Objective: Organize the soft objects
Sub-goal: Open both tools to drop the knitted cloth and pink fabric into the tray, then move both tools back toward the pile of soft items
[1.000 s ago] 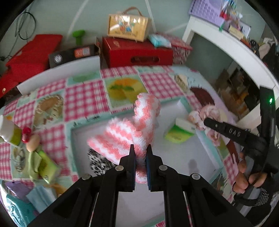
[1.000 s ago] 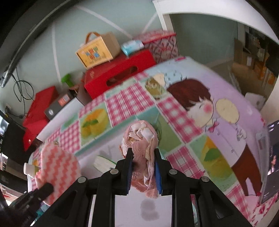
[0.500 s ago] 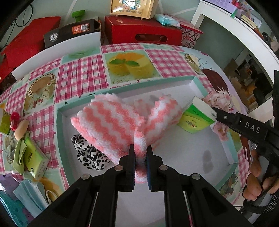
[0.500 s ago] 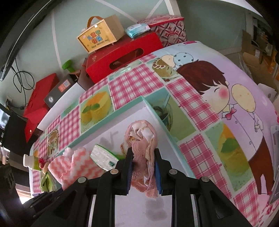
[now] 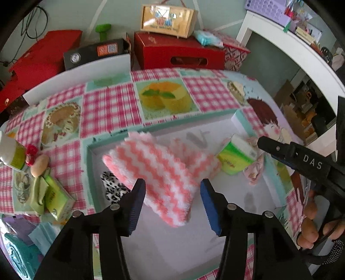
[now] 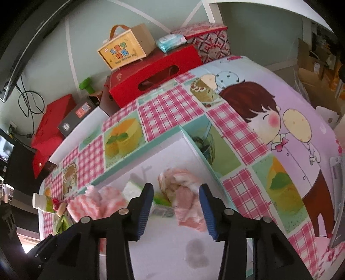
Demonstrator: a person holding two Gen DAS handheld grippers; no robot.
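Left gripper (image 5: 172, 191): angled steeply down over the white tray (image 5: 243, 127), jaws opening — blue pads apart, no longer pressing the cloth.
Pink-and-white cloth (image 5: 155, 172): fluffy, zigzag-striped; clamped and bunched upright half a second ago, now spread flat in the left half of the tray, its near edge between the parted pads, untouched by either.
Right gripper (image 6: 176, 200): also tilted down into the tray, jaws opening; seen from the left wrist as a black finger marked DAS at the right edge, with a hand (image 5: 317, 228) wrapped round the handle below it.
Pink lace cloth (image 6: 183, 193): squeezed between the right pads before, now released — slumped and blurred between them at the tray's right side.
Green-and-white packet (image 5: 237, 155): in the tray, between the two cloths, just left of the lace one.
Leopard-print piece (image 5: 112, 187): in the tray's near-left part, partly under the striped cloth's edge.
Table (image 5: 112, 107): covered with a pink-check cartoon cloth; tray sits near its middle.
Left of tray: green packets (image 5: 58, 198) and small items on the table, as before.
Far side: red box (image 5: 179, 53) with a yellow carry-box (image 5: 168, 20) on top, beyond the table.
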